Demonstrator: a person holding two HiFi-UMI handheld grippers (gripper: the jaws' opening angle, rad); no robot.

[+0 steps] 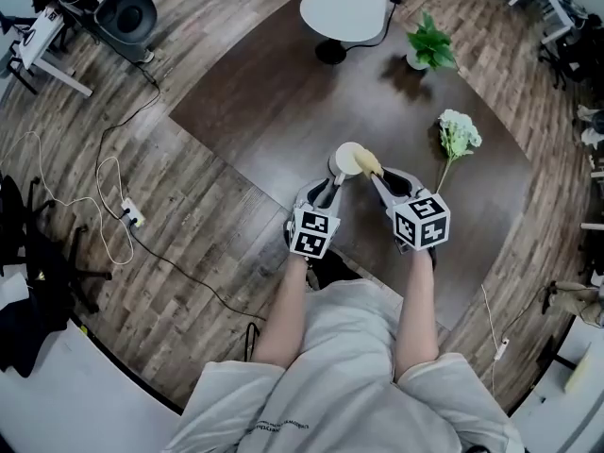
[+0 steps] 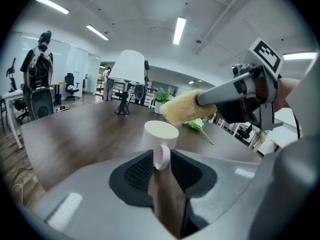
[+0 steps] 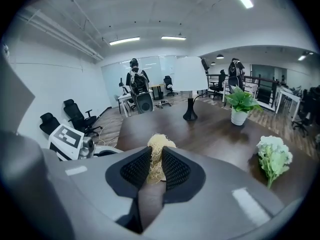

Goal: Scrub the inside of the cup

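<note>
Open office all round, with chairs, desks and strip lights above a plank floor. A dark brown surface fills the middle. A white lamp stands at its far edge, and a potted plant is near it towards the far right corner. A bunch of white flowers lies by the right edge.

The person stands at the near edge with both tools out in front. The left tool is narrow, its pads shut on the handle of the cup. The cup is upright and close to the near edge. I cannot tell whether its base rests on the surface or hangs just above it. The right tool is pinched on the rear end of a yellow fibrous scrubber. The scrubber's free end sits over the right side of the cup's mouth and seems not yet inside.

My worry is the hold on the cup:
- Only the thin handle is caught, so a sideways or downward push from the scrubber could swivel the cup between the pads or tip it.
- The scrubber looks nearly as broad as the mouth. Coming in off-centre, it may snag the rim and drag the cup along.
- The scrubber is soft and held only at its end, so it could bend or slip out under hard scrubbing.
</note>
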